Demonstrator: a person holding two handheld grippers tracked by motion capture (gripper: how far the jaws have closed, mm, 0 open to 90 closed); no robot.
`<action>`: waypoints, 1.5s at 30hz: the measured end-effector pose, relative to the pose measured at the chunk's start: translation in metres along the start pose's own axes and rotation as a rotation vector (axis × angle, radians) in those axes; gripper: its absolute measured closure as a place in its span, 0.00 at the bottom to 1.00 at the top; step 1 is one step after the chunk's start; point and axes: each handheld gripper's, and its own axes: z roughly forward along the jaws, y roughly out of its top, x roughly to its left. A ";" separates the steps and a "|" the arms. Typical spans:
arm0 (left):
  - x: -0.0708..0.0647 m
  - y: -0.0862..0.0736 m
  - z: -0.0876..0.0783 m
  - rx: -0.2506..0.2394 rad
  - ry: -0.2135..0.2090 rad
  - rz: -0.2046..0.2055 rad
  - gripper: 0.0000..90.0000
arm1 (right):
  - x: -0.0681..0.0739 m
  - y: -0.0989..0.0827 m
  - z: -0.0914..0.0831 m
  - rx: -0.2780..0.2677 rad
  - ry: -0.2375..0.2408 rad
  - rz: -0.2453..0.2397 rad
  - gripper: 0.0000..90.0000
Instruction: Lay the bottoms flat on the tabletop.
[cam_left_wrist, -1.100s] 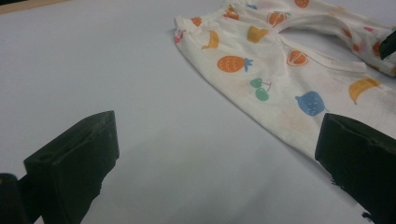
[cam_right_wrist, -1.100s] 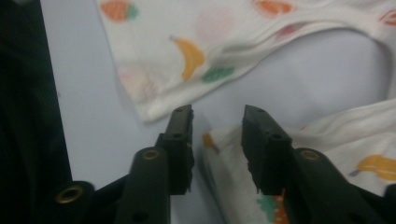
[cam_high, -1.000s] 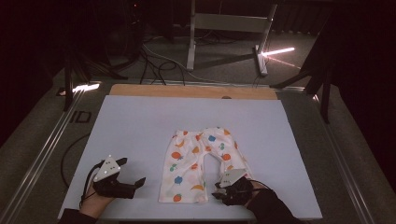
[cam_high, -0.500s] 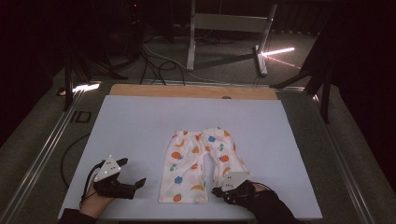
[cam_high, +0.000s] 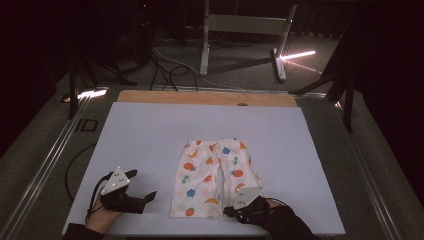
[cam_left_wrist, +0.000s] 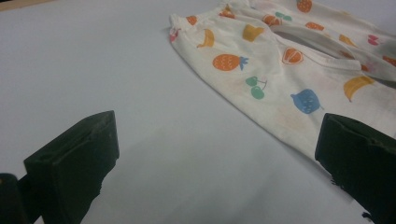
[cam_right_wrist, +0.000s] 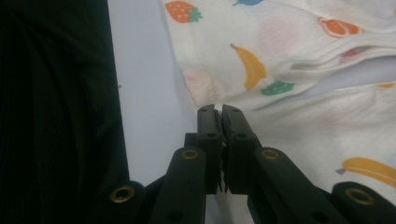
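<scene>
At the near hem, the soft, light trousers (cam_high: 212, 177) are clamped by the right gripper (cam_right_wrist: 219, 110), best held there, while the left gripper (cam_high: 134, 191) is held apart.

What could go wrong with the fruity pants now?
The right gripper pinches just the hem edge of the pants, so the cloth might slip out when lifted. The left gripper is open beside the other leg and holds nothing, so a one-sided pull could drag and bunch the pants across the table.
</scene>
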 end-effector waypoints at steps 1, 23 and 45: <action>0.000 0.000 0.000 -0.001 -0.001 0.004 0.01 | 0.001 -0.002 0.004 0.020 0.011 0.002 0.97; -0.010 0.014 0.001 -0.025 -0.097 -0.009 0.00 | -0.043 -0.014 -0.056 -0.238 -0.140 0.220 0.15; 0.002 0.079 0.055 0.007 -0.105 0.013 0.01 | -0.122 -0.003 -0.049 -0.268 -0.324 0.325 0.15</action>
